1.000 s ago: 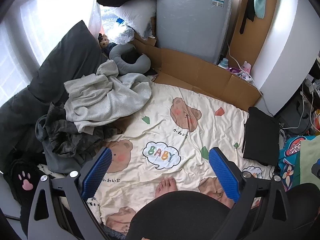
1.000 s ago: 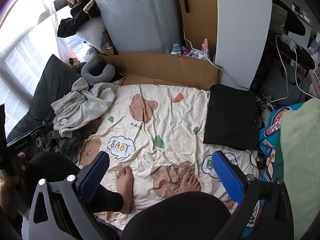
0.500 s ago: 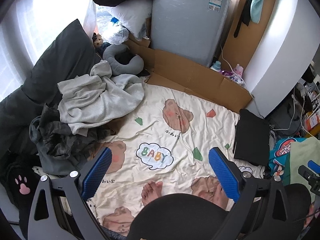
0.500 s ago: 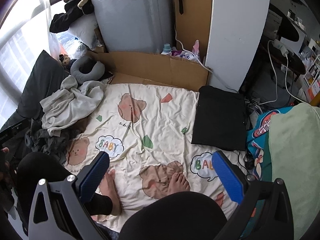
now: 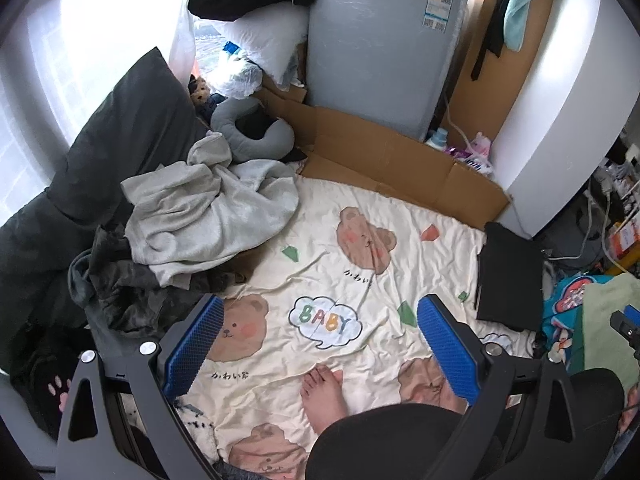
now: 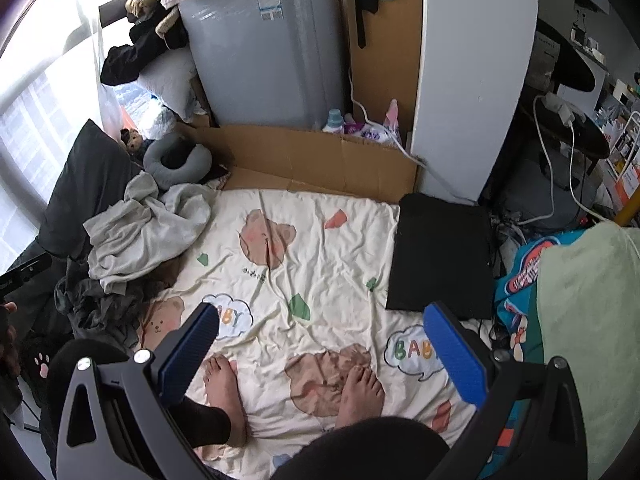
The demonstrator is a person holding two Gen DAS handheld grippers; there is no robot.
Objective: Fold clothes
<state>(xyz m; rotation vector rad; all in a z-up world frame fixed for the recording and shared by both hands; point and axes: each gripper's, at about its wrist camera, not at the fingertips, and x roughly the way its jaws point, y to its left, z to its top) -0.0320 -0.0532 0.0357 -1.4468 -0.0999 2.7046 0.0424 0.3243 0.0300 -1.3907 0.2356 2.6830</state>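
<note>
A crumpled light grey garment (image 5: 208,216) lies at the left edge of a cream bear-print blanket (image 5: 360,280), on top of darker grey clothes (image 5: 120,292). It also shows in the right wrist view (image 6: 140,232). A folded black garment (image 5: 508,276) lies flat at the blanket's right edge, also in the right wrist view (image 6: 440,256). My left gripper (image 5: 320,340) is open and empty, held high above the blanket. My right gripper (image 6: 320,344) is open and empty, above the person's bare feet (image 6: 296,388).
A dark pillow (image 5: 120,140) and grey neck pillow (image 5: 248,132) lie far left. Flattened cardboard (image 5: 392,164) and a grey appliance (image 5: 380,52) stand behind the blanket. A white wall panel (image 6: 472,80), cables and clutter are on the right. A green towel (image 6: 592,340) is near right.
Both grippers stay open and empty. Both views drifted back and up a little, then the right view shifted slightly left. The clothes have not moved.
</note>
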